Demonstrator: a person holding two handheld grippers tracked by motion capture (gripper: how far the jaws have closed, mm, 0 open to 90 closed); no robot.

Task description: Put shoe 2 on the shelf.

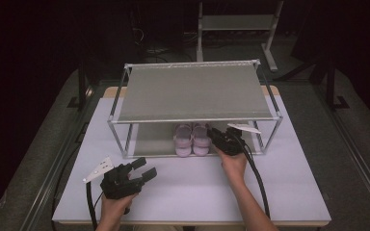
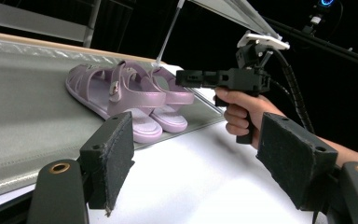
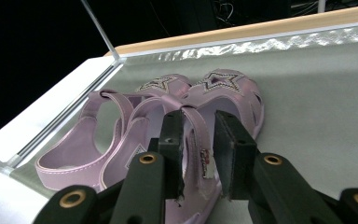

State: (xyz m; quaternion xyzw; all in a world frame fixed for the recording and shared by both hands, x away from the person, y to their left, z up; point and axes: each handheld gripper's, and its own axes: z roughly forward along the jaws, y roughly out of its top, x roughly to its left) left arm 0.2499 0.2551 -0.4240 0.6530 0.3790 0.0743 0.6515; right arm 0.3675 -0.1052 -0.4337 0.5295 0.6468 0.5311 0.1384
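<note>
Fingers of the right gripper (image 3: 199, 154) are sitting close together with the strap (image 3: 200, 140) of the right-hand purple sandal (image 3: 223, 93) running up between them, a sliver of daylight showing on either side of it, so the pads are not pressing on the strap at this instant. Over on the near left, the left gripper (image 1: 142, 171) is hovering just above the white table (image 1: 294, 183) with its jaws gaping wide and nothing between them; the left gripper view is looking through those two black pads (image 2: 114, 154) straight across at the action. Going by size now: the table is carrying a two-level metal shelf rack (image 1: 192, 91), its grey upper deck spanning the far half of the tabletop. Under that deck, the grey lower shelf (image 3: 317, 93) is holding the pair of purple sandals (image 1: 191, 139), side by side and touching, toes pointing far, heels toward the near edge, slightly right of centre. The person's right hand (image 2: 242, 112) is gripping the tool's handle at the near right of the sandals, the cable (image 1: 255, 173) trailing back along the forearm. Smallest of all, star-shaped decorations (image 3: 221, 80) are glinting on both toe caps.
</note>
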